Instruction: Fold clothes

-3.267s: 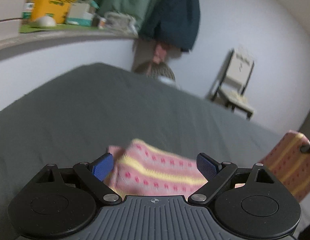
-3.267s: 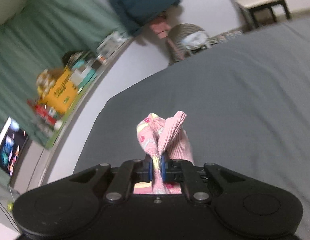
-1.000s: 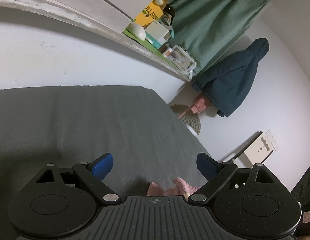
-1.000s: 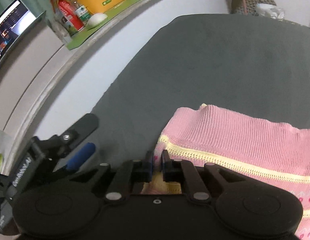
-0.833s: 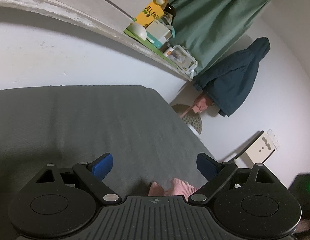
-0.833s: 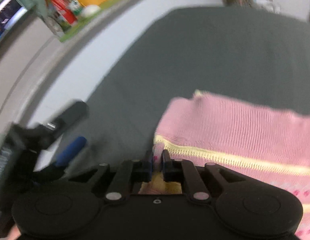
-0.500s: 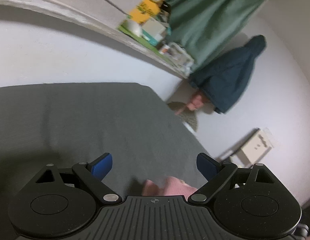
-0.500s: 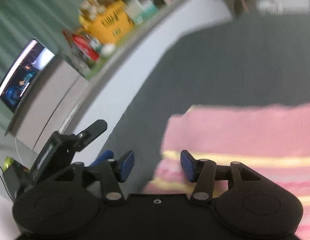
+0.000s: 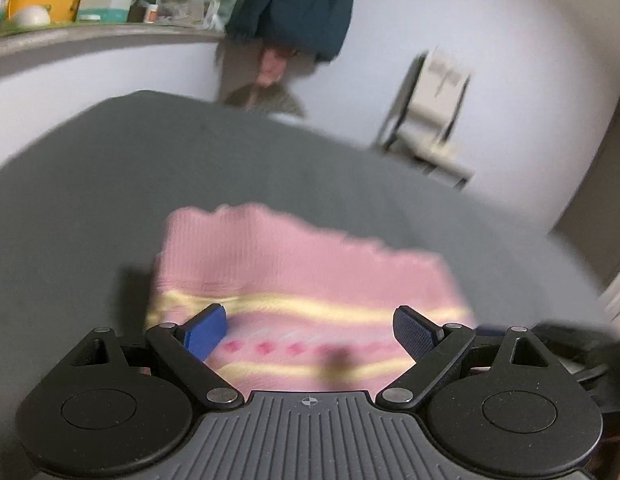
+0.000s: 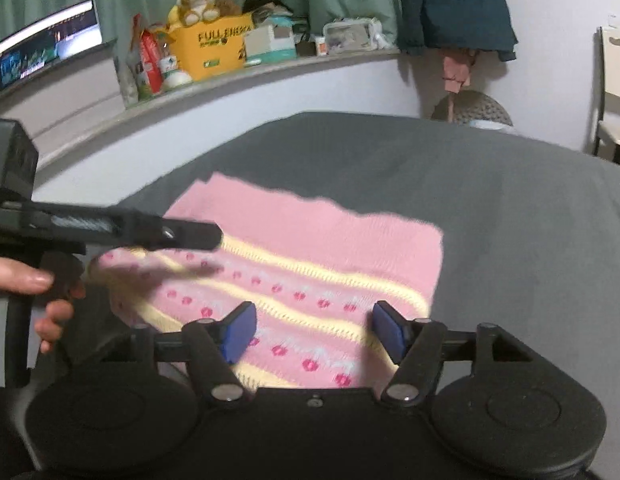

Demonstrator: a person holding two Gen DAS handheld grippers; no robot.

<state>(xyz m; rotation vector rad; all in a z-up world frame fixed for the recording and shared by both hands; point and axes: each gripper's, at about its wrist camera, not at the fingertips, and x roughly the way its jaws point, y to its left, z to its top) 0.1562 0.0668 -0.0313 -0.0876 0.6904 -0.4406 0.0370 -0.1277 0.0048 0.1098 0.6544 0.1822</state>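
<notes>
sweater: pink knit sweater (image 10: 310,248) lies flat, folded into a rectangle on the gray bed (image 10: 510,220), long axis running 9 to 3

right gripper (image 10: 314,332): jaws have just been opening, wide now, nothing pinched, sweater right under and out at 12

left gripper (image 9: 310,332): wide too, empty, sweater at 12; in the right view it hangs over the 9 o'clock end

nearer: both basically over it, each by its own end, I'd say
</notes>
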